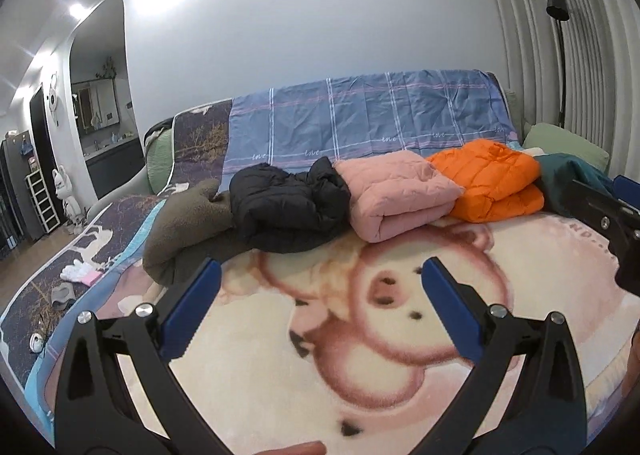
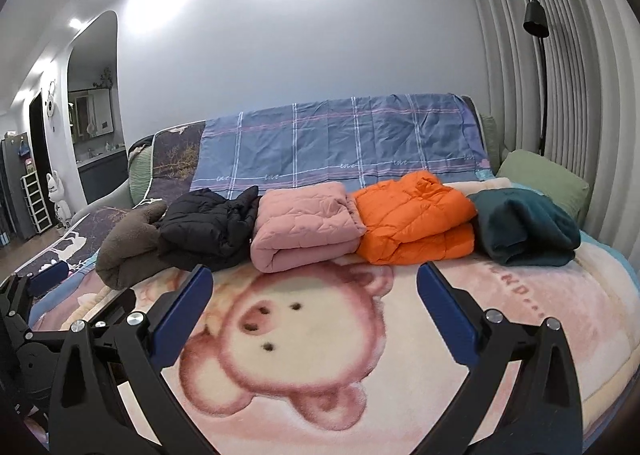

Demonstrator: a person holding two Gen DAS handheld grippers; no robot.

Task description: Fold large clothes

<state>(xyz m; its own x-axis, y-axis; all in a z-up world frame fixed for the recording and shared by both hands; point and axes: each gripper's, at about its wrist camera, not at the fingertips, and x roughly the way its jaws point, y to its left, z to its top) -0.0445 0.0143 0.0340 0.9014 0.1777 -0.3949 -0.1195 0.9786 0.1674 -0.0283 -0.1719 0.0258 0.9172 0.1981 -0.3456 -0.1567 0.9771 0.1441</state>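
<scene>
Garments line the far edge: folded pink quilt point(image 2: 304, 227), orange jacket point(image 2: 412, 219) and teal fleece point(image 2: 524, 231) keep my near blanket point(image 2: 320, 367) free; both grippers, left point(image 1: 320, 295) and right point(image 2: 314, 301), hover spread, empty.

The blue checked sheet point(image 1: 360, 115) bears "love" repeated along its lower stripe.

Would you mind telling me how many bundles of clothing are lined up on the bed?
5, in a row from left to right: a brown fleece, a black jacket, a pink one, an orange one and a dark green one. More may lie hidden behind them.
</scene>
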